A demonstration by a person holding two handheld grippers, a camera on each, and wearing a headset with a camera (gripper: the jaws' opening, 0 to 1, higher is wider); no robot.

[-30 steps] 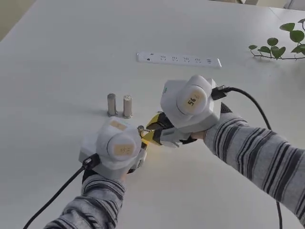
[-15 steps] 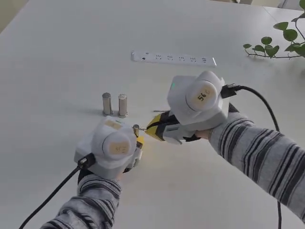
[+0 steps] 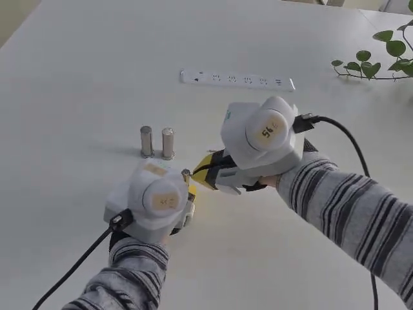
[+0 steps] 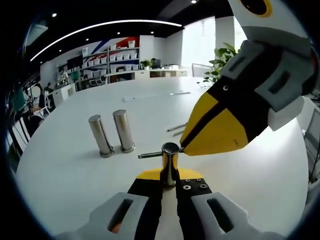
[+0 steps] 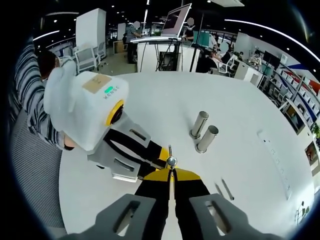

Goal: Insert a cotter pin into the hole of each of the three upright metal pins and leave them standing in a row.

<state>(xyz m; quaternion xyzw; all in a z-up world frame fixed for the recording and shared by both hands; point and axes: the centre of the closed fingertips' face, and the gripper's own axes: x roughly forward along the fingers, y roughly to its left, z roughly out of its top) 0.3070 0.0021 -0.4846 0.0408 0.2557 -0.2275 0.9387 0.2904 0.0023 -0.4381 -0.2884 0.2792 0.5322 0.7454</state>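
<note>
My left gripper [image 4: 169, 179] is shut on an upright metal pin [image 4: 169, 161], held just off the table. A thin cotter pin [image 4: 150, 155] passes through the hole near its top and sticks out to the left. My right gripper [image 5: 171, 172] is shut on the cotter pin's other end, its yellow tips [image 4: 220, 131] touching the held metal pin [image 5: 171, 161]. In the head view the left gripper [image 3: 187, 188] and right gripper [image 3: 197, 173] meet at that pin [image 3: 186, 175]. Two more metal pins [image 3: 147, 141] [image 3: 168, 143] stand side by side just behind.
Two spare cotter pins [image 5: 223, 189] lie on the white table [image 3: 77, 77] right of the standing pins. A white power strip [image 3: 237, 80] lies farther back. A plant's leaves [image 3: 381, 61] reach in at the far right. Cables trail from both grippers.
My right gripper has edged left toward the held pin, so its yellow tips now sit against it. The left gripper and the two standing pins have stayed put.
</note>
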